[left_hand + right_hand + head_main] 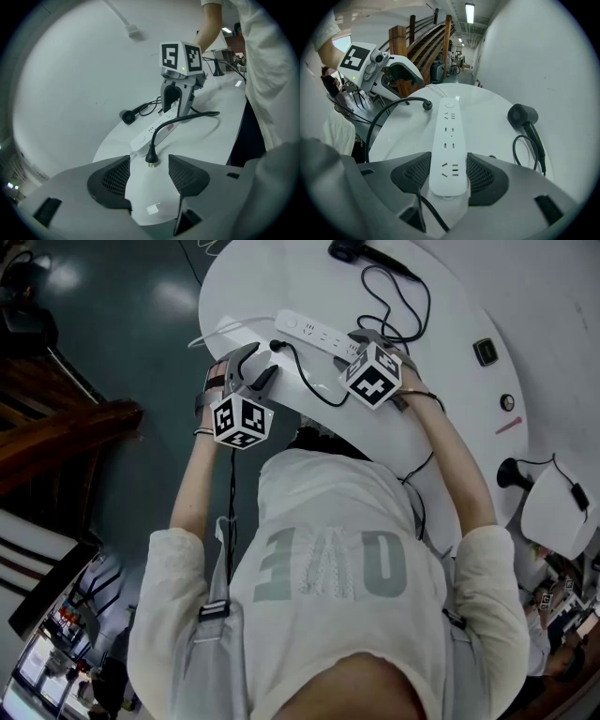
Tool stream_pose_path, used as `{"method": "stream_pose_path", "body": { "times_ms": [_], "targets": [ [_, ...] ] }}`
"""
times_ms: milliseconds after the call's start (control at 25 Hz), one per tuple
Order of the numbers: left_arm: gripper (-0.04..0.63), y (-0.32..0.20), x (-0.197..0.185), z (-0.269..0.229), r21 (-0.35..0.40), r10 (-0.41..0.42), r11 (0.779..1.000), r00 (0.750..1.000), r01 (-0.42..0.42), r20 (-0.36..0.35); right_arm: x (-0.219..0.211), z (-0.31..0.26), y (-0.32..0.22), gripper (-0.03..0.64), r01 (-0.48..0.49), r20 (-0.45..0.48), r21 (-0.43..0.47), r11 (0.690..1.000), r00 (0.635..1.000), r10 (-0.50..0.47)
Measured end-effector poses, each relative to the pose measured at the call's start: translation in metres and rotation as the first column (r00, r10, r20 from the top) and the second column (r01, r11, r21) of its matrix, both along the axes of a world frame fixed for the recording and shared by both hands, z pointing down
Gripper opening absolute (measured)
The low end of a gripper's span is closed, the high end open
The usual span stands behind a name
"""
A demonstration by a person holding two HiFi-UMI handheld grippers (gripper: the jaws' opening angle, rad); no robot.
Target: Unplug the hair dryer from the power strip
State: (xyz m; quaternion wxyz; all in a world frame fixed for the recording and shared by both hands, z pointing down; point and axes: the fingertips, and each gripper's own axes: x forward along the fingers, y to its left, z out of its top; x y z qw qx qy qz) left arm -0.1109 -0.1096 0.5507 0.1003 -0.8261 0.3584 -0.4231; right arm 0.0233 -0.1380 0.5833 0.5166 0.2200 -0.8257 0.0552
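Note:
A white power strip lies on the round white table. My right gripper is shut on one end of the power strip, its pads against both long sides. The hair dryer's black plug is out of the strip and lies on the table between the tips of my left gripper, which is open and not touching it. The plug sits just beside the strip's other end. Its black cable loops back to the black hair dryer lying at the far side of the table.
A small black box and a round knob are set in the table on the right. The strip's white lead runs off the left edge. A wooden staircase stands left of the table, and a second white surface at the right.

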Motion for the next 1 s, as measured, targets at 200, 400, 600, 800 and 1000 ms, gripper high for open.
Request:
{"method": "stream_pose_path", "body": {
  "times_ms": [200,400,600,800,1000],
  "targets": [
    [0.252,-0.019,-0.004,-0.032,0.002,-0.112,0.993,0.977,0.115,-0.182,0.0,0.0,-0.001,0.241,0.0,0.0,0.003,1.0,1.0,0.0],
    [0.246,-0.044,0.004,-0.09,-0.019,-0.19,0.979,0.879,0.202,-0.438,-0.001,0.0,0.0,0.241,-0.001,-0.005,0.002,1.0,1.0,0.001],
    [0.02,-0.064,0.016,-0.157,0.125,-0.182,0.943,0.792,0.309,-0.583,0.0,0.001,0.001,0.241,0.007,-0.024,-0.007,1.0,1.0,-0.007],
    [0.015,-0.078,0.021,-0.199,0.126,-0.206,0.901,0.666,0.414,-0.717,0.0,0.001,0.002,0.241,0.007,-0.024,-0.006,1.0,1.0,-0.007],
    [0.015,-0.081,0.032,-0.21,0.096,-0.209,0.898,0.607,0.43,-0.766,0.001,0.002,0.0,0.241,0.011,-0.041,0.014,1.0,0.999,-0.011]
  ]
}}
